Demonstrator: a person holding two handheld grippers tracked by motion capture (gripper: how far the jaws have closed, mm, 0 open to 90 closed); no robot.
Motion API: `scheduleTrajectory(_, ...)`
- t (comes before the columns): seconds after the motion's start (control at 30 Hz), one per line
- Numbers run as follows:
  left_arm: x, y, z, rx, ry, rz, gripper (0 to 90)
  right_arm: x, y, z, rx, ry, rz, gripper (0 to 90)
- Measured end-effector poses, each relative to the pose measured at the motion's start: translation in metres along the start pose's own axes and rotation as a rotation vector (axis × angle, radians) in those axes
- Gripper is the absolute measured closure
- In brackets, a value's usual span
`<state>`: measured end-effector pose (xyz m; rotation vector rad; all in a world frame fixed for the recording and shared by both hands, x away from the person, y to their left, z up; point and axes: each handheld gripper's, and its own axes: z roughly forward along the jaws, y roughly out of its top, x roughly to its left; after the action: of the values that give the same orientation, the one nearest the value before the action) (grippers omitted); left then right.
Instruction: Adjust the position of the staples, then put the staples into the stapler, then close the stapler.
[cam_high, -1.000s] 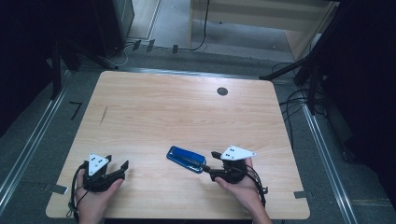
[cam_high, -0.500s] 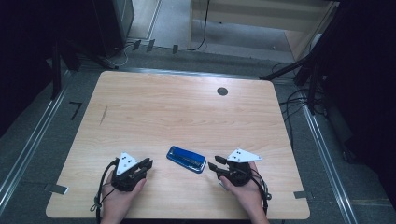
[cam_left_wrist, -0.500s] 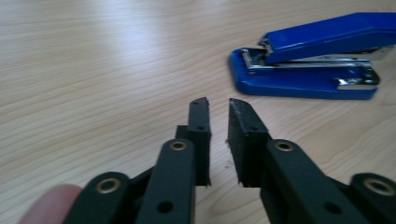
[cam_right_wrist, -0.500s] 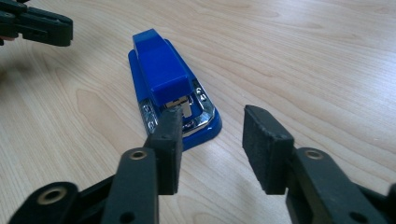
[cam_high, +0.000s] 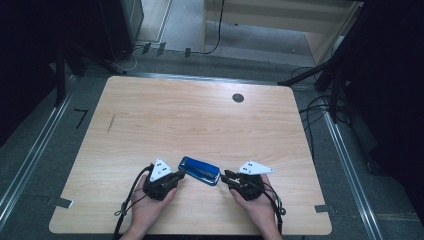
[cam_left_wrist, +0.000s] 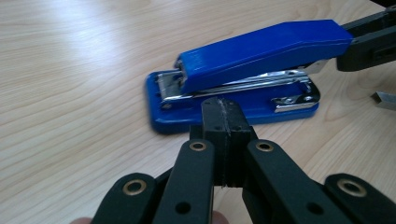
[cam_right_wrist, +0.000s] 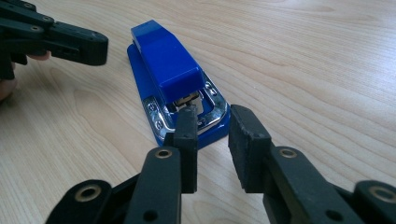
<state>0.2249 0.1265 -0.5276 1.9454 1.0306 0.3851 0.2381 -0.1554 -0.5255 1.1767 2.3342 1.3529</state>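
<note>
- A blue stapler (cam_high: 199, 170) is seen lying flat on the wooden worktop (cam_high: 190, 120), near its front edge, about midway across.
- The stapler is flanked by both grippers: left gripper (cam_high: 179, 175) at its left end, right gripper (cam_high: 224, 176) at its right end.
- Left gripper jaws are pressed fully together with nothing between them; they have just been closing.
- In the left gripper view, the closed jaw tips (cam_left_wrist: 222, 122) are pointed at the long side of the stapler's base (cam_left_wrist: 233, 84), just in front of it; whether contact is made cannot be told.
- In that view the stapler's top arm is raised at the far end, with metal track and spring showing under it.
- Right gripper jaws are set a small gap apart, nothing pinched; they have just been closing.
- In the right gripper view, the gripper (cam_right_wrist: 212, 126) is aimed at the stapler's near end (cam_right_wrist: 173, 74); one jaw tip is overlapping the chrome front of the base, the other is sitting just beside the base corner, over bare wood.
- The stapler is not gripped by either pair of jaws.
- The left gripper (cam_right_wrist: 70, 44) is seen in the right gripper view beside the stapler's far end, close to it.
- A small dark round cap (cam_high: 238, 98) is set in the worktop far back, well apart from the stapler.
</note>
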Motion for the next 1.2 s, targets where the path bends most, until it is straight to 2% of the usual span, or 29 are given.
scheduleTrajectory(0.1,-0.004,0.001,0.008,-0.007,-0.011,0.007,90.0,0.002,0.001,0.001,0.005,-0.006,0.005,76.1)
scheduleTrajectory(0.17,-0.006,0.002,0.012,0.026,-0.012,0.021,90.0,0.003,0.001,0.002,0.013,-0.011,-0.005,77.0)
scheduleTrajectory(0.33,-0.008,0.005,0.016,0.024,-0.006,0.027,90.0,0.006,0.0,0.005,0.031,-0.021,-0.017,78.4)
scheduleTrajectory(0.43,-0.008,0.007,0.019,0.026,-0.008,0.031,90.0,0.006,0.0,0.005,0.03,-0.027,-0.009,78.6)
scheduleTrajectory(0.57,-0.012,0.007,0.021,0.042,0.011,0.047,90.0,0.007,0.001,0.006,0.029,-0.037,-0.006,77.5)
scheduleTrajectory(0.73,-0.012,0.007,0.022,0.05,0.012,0.061,90.0,0.006,0.002,0.009,0.03,-0.041,-0.003,79.5)
scheduleTrajectory(0.9,-0.011,0.008,0.023,0.055,0.007,0.051,90.0,0.008,0.002,0.01,0.018,-0.068,0.0,81.4)
scheduleTrajectory(1.2,-0.011,0.009,0.024,0.054,0.009,0.059,90.0,0.009,0.002,0.011,0.039,-0.045,-0.005,86.3)
